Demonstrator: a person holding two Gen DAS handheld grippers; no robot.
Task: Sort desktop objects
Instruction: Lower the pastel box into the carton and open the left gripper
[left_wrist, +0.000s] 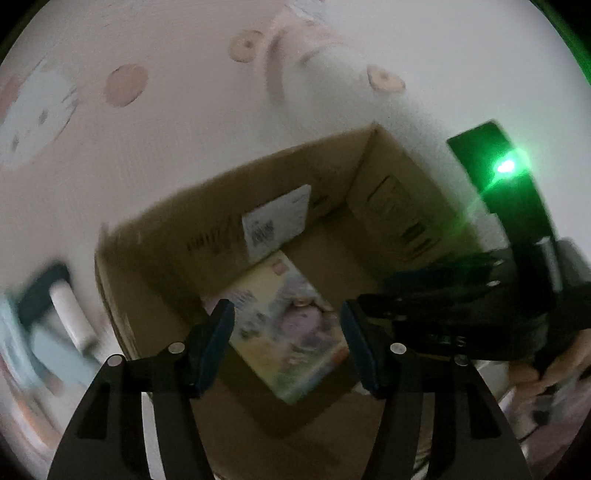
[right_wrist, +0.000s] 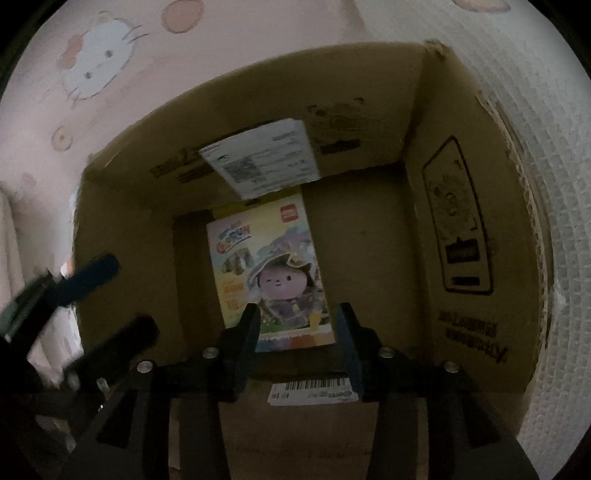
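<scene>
A colourful toy box with a cartoon figure (right_wrist: 267, 273) lies flat on the bottom of an open cardboard carton (right_wrist: 369, 240). It also shows in the left wrist view (left_wrist: 291, 328), inside the same carton (left_wrist: 177, 236). My right gripper (right_wrist: 297, 332) is open and empty, hanging just above the near end of the toy box. My left gripper (left_wrist: 286, 343) is open and empty above the carton; it appears blurred at the left of the right wrist view (right_wrist: 92, 295). The right gripper's body and the hand holding it show at the right of the left wrist view (left_wrist: 480, 295).
The carton stands on a pink cloth with cat and doughnut prints (right_wrist: 96, 62). A white shipping label (right_wrist: 262, 162) is stuck on the carton's far wall, a barcode sticker (right_wrist: 314, 394) on the near wall. A blurred white roll and dark object (left_wrist: 62, 306) lie left of the carton.
</scene>
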